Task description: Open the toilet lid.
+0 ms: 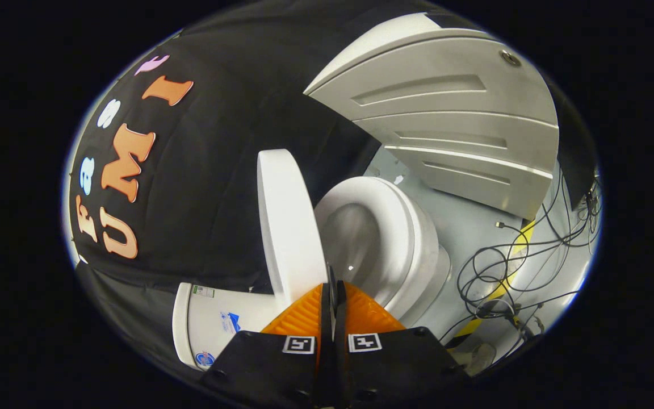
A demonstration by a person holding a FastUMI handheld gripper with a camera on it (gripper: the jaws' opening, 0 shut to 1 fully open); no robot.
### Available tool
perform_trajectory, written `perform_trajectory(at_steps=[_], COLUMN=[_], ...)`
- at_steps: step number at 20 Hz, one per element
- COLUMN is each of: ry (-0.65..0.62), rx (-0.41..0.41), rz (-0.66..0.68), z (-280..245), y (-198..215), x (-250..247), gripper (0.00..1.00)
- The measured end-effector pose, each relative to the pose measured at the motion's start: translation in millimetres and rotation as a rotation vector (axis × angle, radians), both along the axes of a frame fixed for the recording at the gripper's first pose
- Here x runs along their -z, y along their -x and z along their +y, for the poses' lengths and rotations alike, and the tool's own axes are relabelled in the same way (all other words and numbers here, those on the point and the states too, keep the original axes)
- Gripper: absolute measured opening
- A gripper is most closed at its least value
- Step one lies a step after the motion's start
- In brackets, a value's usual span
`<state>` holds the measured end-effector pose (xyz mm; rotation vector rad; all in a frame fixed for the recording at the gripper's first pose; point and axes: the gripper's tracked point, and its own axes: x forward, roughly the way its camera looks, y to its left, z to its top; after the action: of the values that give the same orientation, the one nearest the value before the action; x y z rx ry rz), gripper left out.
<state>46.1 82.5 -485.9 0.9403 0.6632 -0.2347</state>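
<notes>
Standing raised on edge, the toilet lid is seen just ahead of the fingers and slightly to their left, against the black cloth wall. Below and to its left, the white cistern is seen, with small stickers on its side. The gripper is found at the bottom of the view, its two orange ribbed fingers brought together so that only a thin slit is left between them; nothing is gripped there, though the tips lie right at the lid's near edge, and contact cannot be told. To the right of the lid, the open bowl with its seat is exposed, beyond the fingertips. Further right, a grey panelled door is seen tilted above the pale floor. At the far right, a tangle of black cables is spread over a yellow strip on the floor.
</notes>
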Motion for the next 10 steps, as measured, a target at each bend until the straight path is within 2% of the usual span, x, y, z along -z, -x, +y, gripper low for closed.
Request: perform_trajectory(at_steps=[7, 10], ry=[0.079, 0.154], rx=[-0.028, -0.051], rz=[-0.029, -0.018], z=[21.2, 25.4], y=[-1.3, -3.1], x=[-27.8, -32.5], gripper=[0.08, 0.08])
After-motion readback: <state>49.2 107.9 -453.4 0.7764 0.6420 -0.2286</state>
